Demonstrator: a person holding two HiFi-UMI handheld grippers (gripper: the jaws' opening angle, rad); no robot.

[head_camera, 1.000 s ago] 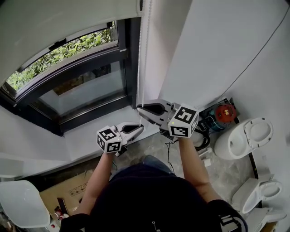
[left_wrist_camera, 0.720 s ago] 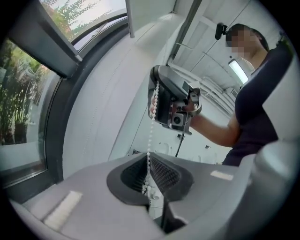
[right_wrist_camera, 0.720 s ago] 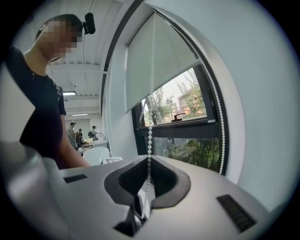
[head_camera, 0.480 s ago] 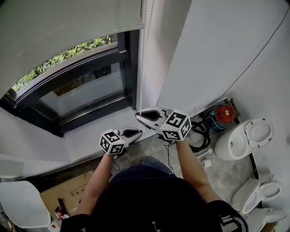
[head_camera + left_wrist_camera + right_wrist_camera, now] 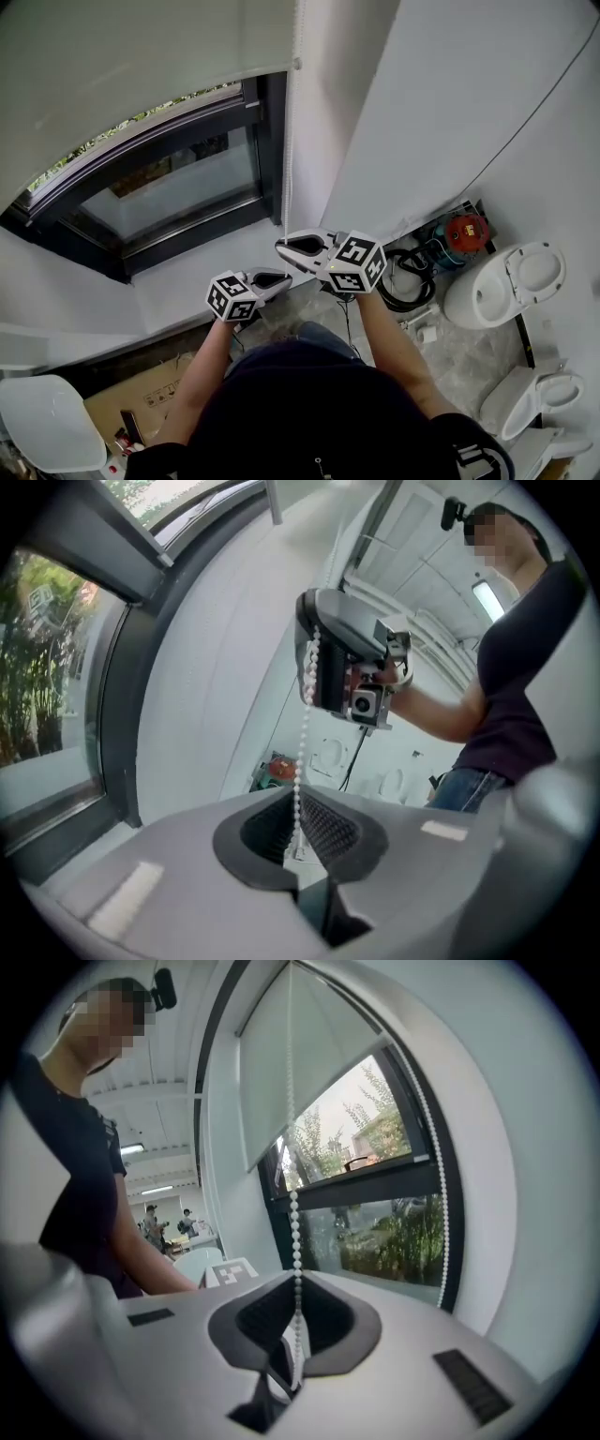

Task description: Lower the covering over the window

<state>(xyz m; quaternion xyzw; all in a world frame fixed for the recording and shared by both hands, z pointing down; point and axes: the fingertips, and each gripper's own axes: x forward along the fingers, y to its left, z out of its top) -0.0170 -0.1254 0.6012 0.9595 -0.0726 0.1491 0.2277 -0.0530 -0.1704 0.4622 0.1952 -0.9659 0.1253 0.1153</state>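
A pale roller blind (image 5: 141, 66) hangs over the upper part of the dark-framed window (image 5: 178, 192). Its white bead chain (image 5: 287, 159) runs down the frame's right side. My right gripper (image 5: 281, 247) is shut on the chain, and just below it my left gripper (image 5: 286, 276) is shut on the same strand. In the left gripper view the bead chain (image 5: 302, 752) drops from the right gripper (image 5: 347, 663) into my left gripper (image 5: 298, 841). In the right gripper view the bead chain (image 5: 296, 1213) comes down past the blind (image 5: 300, 1063) into my right gripper (image 5: 295, 1340). A second strand (image 5: 433, 1147) hangs by the wall.
A white sill (image 5: 187, 272) lies under the window. On the floor to the right stand two toilets (image 5: 502, 286) (image 5: 539, 398), a red device (image 5: 461, 234) and black cables (image 5: 408, 281). A cardboard box (image 5: 141, 398) and a white seat (image 5: 47, 422) are at lower left.
Both grippers have sunk together along the chain, still shut on it. The blind's lower edge has come further down over the glass.
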